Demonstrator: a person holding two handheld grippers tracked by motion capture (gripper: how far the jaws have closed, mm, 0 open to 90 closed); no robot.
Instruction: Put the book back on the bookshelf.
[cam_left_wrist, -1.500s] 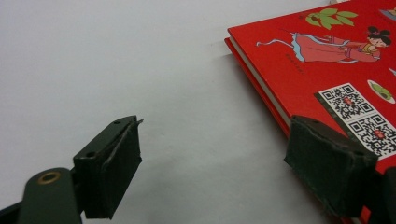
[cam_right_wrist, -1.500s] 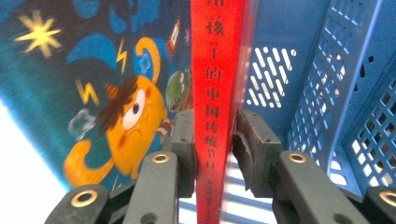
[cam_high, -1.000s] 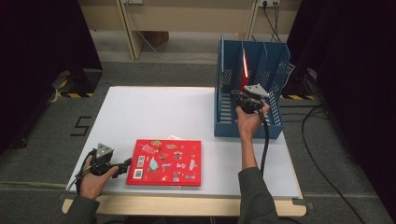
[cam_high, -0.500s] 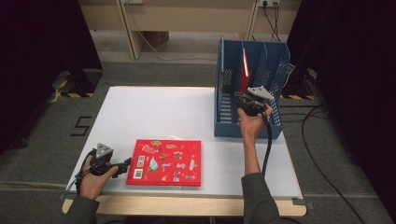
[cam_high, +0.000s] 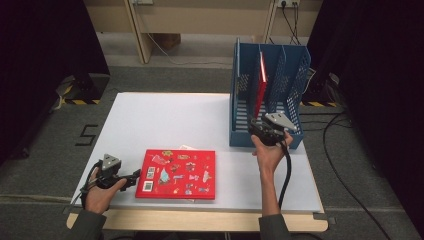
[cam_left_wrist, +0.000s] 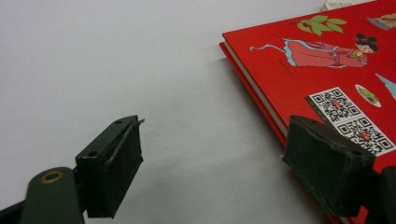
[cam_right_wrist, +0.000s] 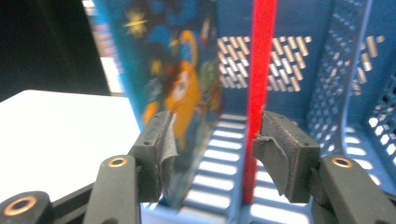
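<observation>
A red picture book (cam_high: 177, 172) with stickers and QR codes lies flat near the table's front edge. My left gripper (cam_high: 136, 176) rests open just left of it; in the left gripper view the book's (cam_left_wrist: 327, 70) corner lies beside the right jaw of my left gripper (cam_left_wrist: 215, 140), untouched. A second red book (cam_high: 260, 85) stands upright in the blue file rack (cam_high: 295, 80). My right gripper (cam_high: 254, 126) is at the rack's front, and its jaws have just been opening. Its pads (cam_right_wrist: 285, 149) stand apart from the red spine (cam_right_wrist: 261, 70), with a blue cartoon cover (cam_right_wrist: 182, 93) at the left.
The white table (cam_high: 165, 120) is bare between the flat book and the rack. A white edge (cam_high: 186, 147) pokes out from under the flat book's far side. Black cables trail on the floor at the right (cam_high: 345, 130).
My right gripper has drawn back from the rack toward the person and its jaws have spread. The upright red book stays in the rack. The left gripper has not moved.
</observation>
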